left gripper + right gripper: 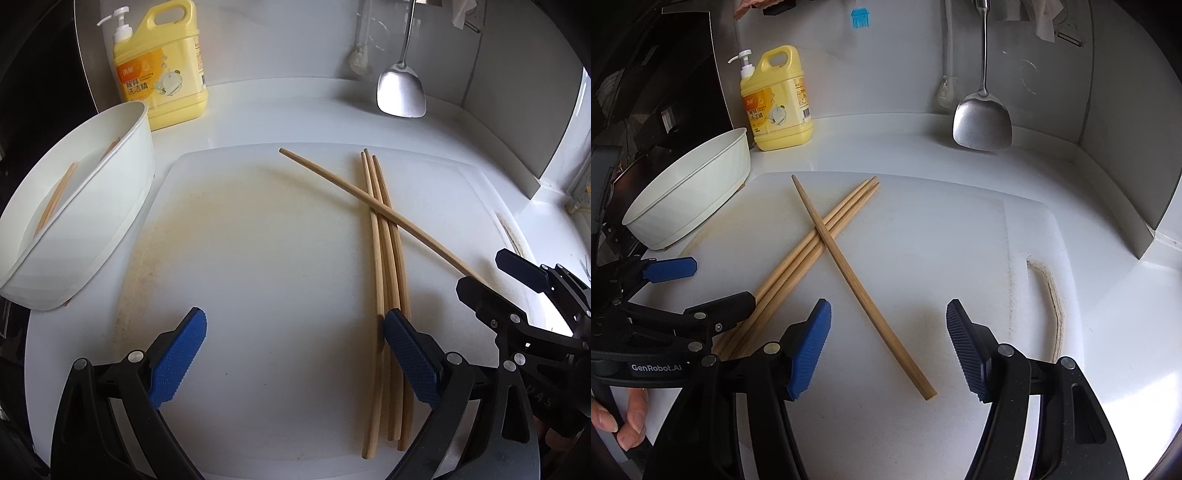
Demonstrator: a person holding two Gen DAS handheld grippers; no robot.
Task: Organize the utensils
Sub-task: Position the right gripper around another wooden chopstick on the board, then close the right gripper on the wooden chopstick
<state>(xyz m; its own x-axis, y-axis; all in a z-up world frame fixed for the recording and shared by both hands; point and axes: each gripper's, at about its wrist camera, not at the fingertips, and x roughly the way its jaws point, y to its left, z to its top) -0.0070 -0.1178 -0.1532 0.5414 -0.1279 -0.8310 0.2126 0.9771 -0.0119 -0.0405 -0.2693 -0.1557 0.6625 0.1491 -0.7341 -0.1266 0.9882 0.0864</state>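
Three wooden chopsticks (384,258) lie side by side on a white cutting board (258,258), and a fourth chopstick (369,199) lies crossed over them. My left gripper (295,354) is open and empty, with its right pad beside the three. My right gripper (888,350) is open and straddles the near end of the crossed chopstick (864,295). The bundle (812,243) lies to its left. A white oval holder (74,221) at the left has chopsticks inside. The right gripper (513,280) shows at the far right of the left wrist view.
A yellow dish soap bottle (162,70) stands at the back left by the wall. A steel spatula (400,88) and a brush (358,59) hang on the back wall. The left gripper (676,284) lies at the left of the right wrist view.
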